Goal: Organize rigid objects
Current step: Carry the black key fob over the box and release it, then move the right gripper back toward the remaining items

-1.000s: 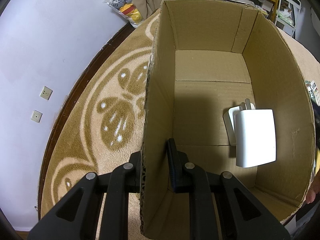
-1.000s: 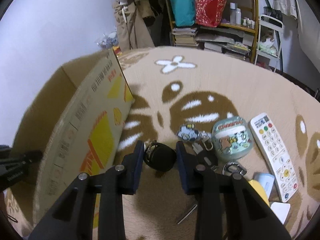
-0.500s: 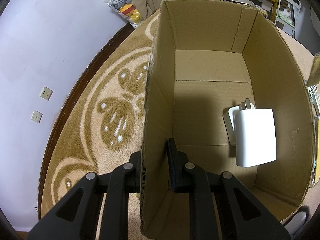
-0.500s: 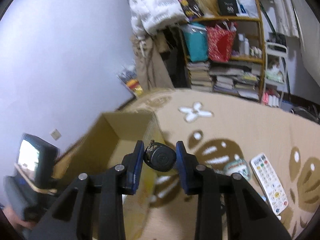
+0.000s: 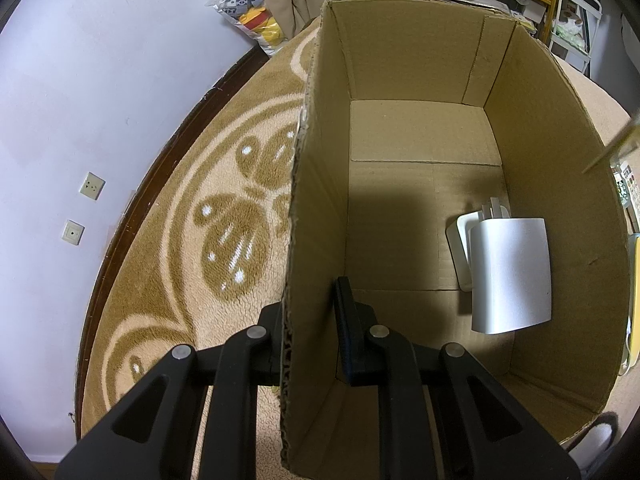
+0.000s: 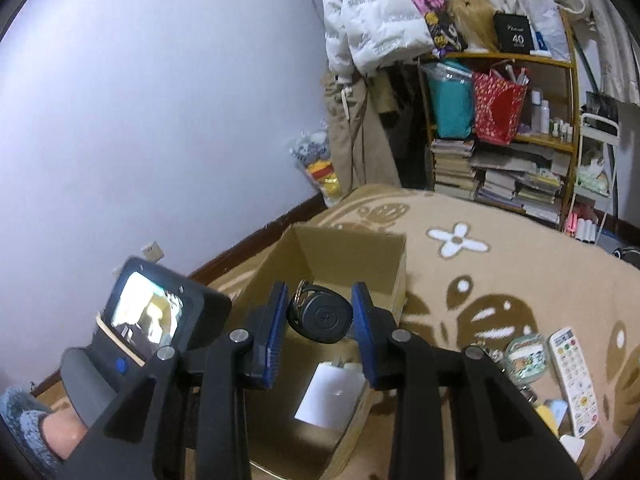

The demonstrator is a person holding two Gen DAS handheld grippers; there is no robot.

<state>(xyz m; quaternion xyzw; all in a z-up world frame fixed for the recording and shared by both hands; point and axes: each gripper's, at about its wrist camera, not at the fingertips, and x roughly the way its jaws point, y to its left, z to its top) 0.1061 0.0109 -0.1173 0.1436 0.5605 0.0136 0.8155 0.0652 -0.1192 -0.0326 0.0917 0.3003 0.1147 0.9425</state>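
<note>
1. Key fob (image 6: pixel 320 317), black and rounded with a metal ring at its upper left, sits clamped between the two blue-padded fingers of the right gripper (image 6: pixel 319 320), held in the air above the open cardboard box (image 6: pixel 352 256).
2. One left gripper (image 5: pixel 310 328) pinches the box's near left wall (image 5: pixel 312 240): one finger lies outside on the rug side, the other inside against the cardboard.
3. Inside the box lie two white items: a white charger block (image 5: pixel 510 272) with prongs pointing to the far end, resting partly on a flatter white piece (image 5: pixel 458 248) whose nature cannot be made out.
4. On the rug (image 6: pixel 520 272) to the right of the box, the right wrist view shows one white remote control (image 6: pixel 574 376), one round teal case (image 6: pixel 524 358) with cartoon print, and a few smaller bits near the frame edge, too blurred to count surely.
5. One camera screen (image 6: pixel 148 316) of the left gripper shows at the left, with a hand (image 6: pixel 60 428) in a blue-grey sleeve below it.
6. Farther back stand one shelf (image 6: pixel 520 140) of books and bags and one white jacket (image 6: pixel 368 16) hanging.
</note>
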